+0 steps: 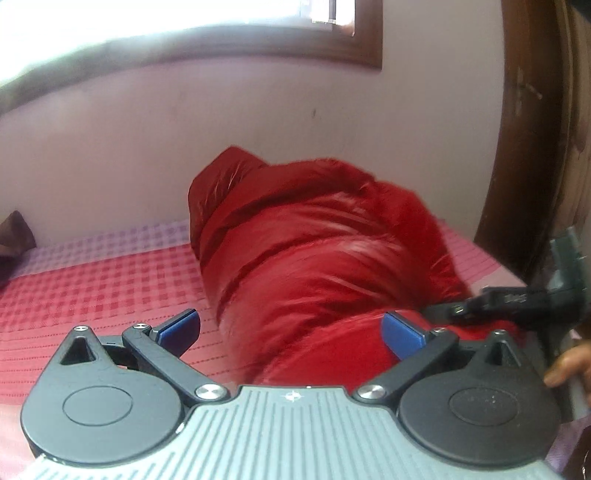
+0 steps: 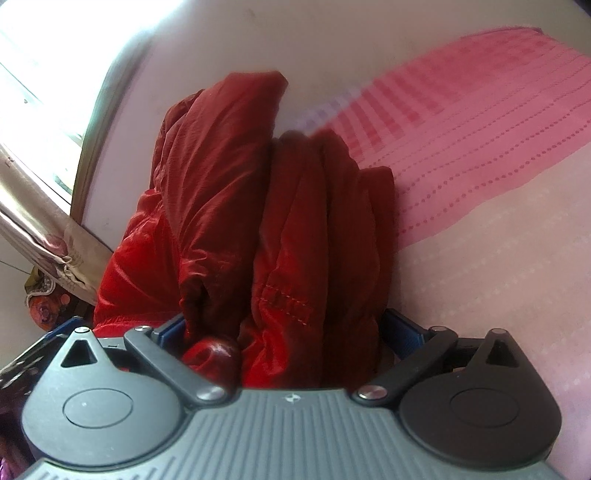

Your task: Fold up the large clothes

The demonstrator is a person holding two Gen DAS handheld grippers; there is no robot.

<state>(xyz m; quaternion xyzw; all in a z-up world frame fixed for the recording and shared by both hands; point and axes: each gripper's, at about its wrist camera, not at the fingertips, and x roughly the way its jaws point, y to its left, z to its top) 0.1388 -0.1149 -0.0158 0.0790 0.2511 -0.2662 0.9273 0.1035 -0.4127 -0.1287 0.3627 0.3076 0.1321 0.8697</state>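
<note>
Left tongs (image 1: 291,332): jaws spread fully wide, blue pads (image 1: 400,329) clear of the fabric, nothing held; they hover just short of the jacket's near end.
Right tongs (image 2: 291,332): jaws also at full spread; folds of the jacket lie between the pads, but whether the pads press on it cannot be told.
Red puffer jacket (image 1: 314,240): bundled into a thick, shiny roll lying on the bed, its far end rising against the wall (image 1: 147,140).
Bed (image 1: 92,280): covered by a pink and red checked sheet with dotted stripes.
Window (image 1: 184,22): bright, wood-framed, above the wall.
Hand (image 1: 569,363): fingers visible at the right edge of the left wrist view.
</note>
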